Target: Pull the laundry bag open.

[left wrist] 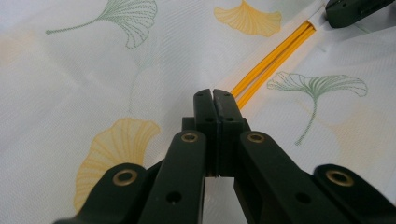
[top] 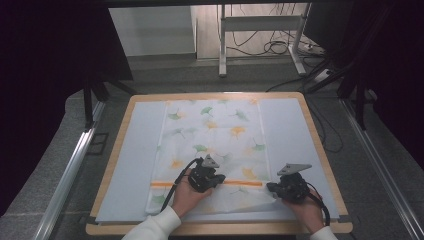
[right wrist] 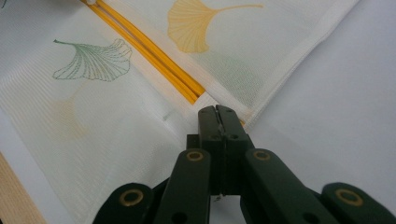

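A white mesh cloth printed with green and yellow ginkgo leaves [top: 210,145] lies flat on the pale blue mat [top: 130,160] covering the wooden table [top: 320,150]. The left gripper [top: 218,177] sits on the cloth's orange zipper stripe [top: 240,183], jaws clenched together. The right gripper [top: 270,188] rests at the cloth's near right edge, jaws pressed shut; whether either pinches fabric cannot be told.

Left gripper [top: 206,176]: black body, grey three-cornered plate on top, black cable trailing beside the left hand [top: 187,195]. Two black jaws with brass-ringed pivot holes and small dark screw holes. White sleeve [top: 155,226] at the wrist.
Right gripper [top: 288,187]: same build, black cable; white cuff at the right hand [top: 309,212].
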Motion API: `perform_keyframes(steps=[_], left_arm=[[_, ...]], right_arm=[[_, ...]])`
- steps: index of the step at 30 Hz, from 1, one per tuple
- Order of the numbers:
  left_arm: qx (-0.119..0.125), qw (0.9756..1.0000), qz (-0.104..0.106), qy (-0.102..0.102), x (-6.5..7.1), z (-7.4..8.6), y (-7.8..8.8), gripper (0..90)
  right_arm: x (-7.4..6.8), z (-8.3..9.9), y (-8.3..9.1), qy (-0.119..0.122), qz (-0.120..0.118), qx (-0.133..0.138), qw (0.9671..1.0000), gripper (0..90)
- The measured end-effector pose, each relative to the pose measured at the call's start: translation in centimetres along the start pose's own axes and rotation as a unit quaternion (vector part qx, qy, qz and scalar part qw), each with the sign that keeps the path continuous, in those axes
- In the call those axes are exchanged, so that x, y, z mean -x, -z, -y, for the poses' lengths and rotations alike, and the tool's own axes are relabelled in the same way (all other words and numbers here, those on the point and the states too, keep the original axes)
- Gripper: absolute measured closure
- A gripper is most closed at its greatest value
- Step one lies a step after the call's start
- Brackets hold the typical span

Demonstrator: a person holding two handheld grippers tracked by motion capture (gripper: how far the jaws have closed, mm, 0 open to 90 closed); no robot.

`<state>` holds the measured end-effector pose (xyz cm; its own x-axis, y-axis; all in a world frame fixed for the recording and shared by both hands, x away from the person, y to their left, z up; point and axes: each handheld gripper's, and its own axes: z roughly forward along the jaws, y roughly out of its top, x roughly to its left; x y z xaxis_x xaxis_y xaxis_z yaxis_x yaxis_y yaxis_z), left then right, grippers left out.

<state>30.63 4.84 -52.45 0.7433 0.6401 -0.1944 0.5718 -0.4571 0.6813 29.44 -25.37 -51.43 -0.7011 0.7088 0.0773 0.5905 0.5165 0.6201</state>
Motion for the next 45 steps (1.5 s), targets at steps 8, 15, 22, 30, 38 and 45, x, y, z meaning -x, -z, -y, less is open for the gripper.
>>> perform_keyframes(steps=[8,15,22,30,38,45], left_arm=[[0.000,0.9999,0.002,0.012,0.0,0.3,0.2,90.0],[0.000,0.9999,0.000,0.016,0.0,0.5,0.3,90.0],[-0.002,0.9998,-0.007,0.017,0.1,0.6,0.5,90.0],[0.000,0.9996,-0.012,0.024,-0.4,0.9,1.0,90.0],[-0.001,0.9992,-0.026,0.030,-1.4,1.7,2.1,90.0],[-0.006,0.9986,-0.029,0.044,-2.9,3.1,3.5,90.0]], right_arm=[[0.0,0.0,0.0,0.001,-0.001,0.000,1.0000,89.9],[0.0,-0.1,0.0,0.001,0.000,-0.002,1.0000,90.0],[0.0,-0.1,0.0,0.002,0.001,-0.004,1.0000,90.0],[0.0,-0.1,0.0,0.002,0.000,-0.005,1.0000,90.0],[0.0,-0.2,0.0,0.003,0.000,-0.006,1.0000,90.0],[0.0,-0.2,0.0,0.003,-0.002,-0.007,1.0000,90.0]])
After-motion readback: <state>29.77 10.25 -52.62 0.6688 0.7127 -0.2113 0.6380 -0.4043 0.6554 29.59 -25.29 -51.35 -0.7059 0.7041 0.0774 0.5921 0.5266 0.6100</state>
